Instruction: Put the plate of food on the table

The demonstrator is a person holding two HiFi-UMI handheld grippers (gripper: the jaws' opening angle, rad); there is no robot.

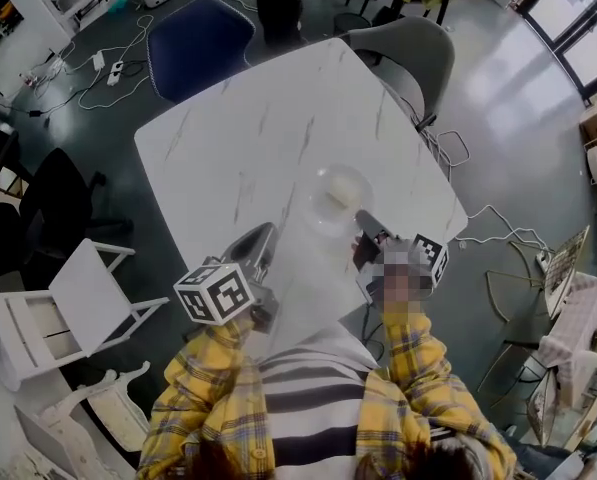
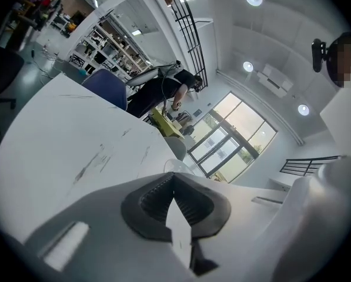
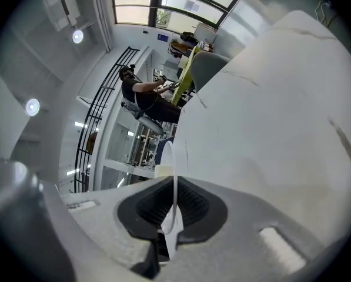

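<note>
A clear plate (image 1: 340, 196) with pale food on it rests on the white marble table (image 1: 248, 138), right of the middle and toward the near side. My right gripper (image 1: 366, 220) is shut on the plate's near rim. In the right gripper view the rim (image 3: 174, 157) stands edge-on, pinched between the dark pads, with a pale piece of food (image 3: 162, 170) just beyond my right gripper (image 3: 175, 184). My left gripper (image 1: 263, 236) hovers over the table's near edge, left of the plate and apart from it. In the left gripper view my left gripper (image 2: 173, 178) is shut on nothing, the plate (image 2: 176, 165) beyond it.
A blue chair (image 1: 198, 43) and a grey chair (image 1: 408, 53) stand at the table's far side, and a white chair (image 1: 78, 298) stands at the near left. Cables trail over the floor (image 1: 498, 218) on the right. A person in black (image 3: 141, 96) sits at a desk farther off.
</note>
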